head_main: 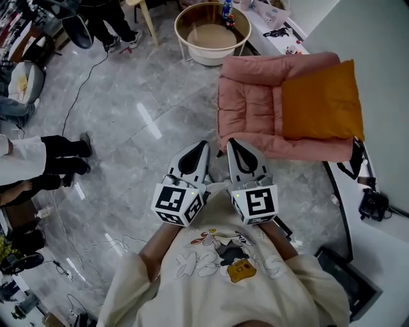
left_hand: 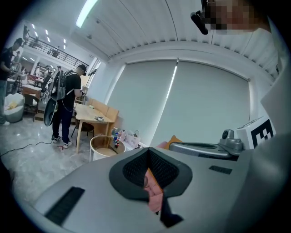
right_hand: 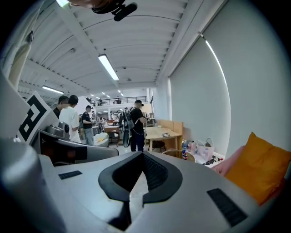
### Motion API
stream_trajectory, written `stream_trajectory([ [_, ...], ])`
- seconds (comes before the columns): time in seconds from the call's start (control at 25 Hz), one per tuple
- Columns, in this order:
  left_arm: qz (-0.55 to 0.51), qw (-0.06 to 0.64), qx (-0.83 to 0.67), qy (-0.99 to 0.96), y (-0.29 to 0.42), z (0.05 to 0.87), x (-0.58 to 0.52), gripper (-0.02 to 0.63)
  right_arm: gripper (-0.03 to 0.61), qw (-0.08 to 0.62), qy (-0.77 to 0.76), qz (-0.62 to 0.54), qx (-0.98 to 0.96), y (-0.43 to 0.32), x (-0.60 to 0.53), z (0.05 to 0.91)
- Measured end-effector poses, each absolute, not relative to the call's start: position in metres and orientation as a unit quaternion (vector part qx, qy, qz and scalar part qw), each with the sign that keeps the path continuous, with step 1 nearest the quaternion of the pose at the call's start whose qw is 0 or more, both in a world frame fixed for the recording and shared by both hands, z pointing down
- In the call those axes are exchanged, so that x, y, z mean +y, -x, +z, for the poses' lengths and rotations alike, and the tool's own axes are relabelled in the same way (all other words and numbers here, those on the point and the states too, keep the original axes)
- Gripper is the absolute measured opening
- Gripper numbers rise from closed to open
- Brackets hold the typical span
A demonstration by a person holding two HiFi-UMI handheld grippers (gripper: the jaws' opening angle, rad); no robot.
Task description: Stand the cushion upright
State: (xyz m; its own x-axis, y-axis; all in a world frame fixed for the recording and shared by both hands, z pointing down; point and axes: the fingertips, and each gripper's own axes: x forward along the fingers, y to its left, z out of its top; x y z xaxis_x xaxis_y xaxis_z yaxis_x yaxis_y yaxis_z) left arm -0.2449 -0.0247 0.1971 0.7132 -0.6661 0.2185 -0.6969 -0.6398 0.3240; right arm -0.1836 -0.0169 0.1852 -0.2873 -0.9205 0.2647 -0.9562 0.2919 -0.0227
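cushion, the orange one, rests on the pink floor chair, over the end of it that shows at the right in the head view. in the right gripper view i see the cushion at the right edge, one corner pointing up and pink padding beside it. whether it leans or lies flat i cannot tell.

my left gripper and right gripper sit side by side, just apart, in front of my chest. their tips aim toward the chair's near corner and are well short of the cushion. the left gripper's jaws are pressed together with nothing between them; in its own view only a sliver of pink chair shows past the tips. the right gripper's jaws are likewise closed and empty, with grey floor showing beyond them.

past the chair stands a round white side table with a bottle on it. a black cable trails across the floor to my left.
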Motion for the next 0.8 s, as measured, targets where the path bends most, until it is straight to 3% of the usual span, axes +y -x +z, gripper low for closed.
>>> stream_trajectory([
  [0.8, 0.036, 0.179, -0.376, -0.909, 0.271, 0.197, -0.032, 0.006, 0.021, 0.112, -0.588, 0.101, -0.795, 0.214, -0.027, 0.194],
])
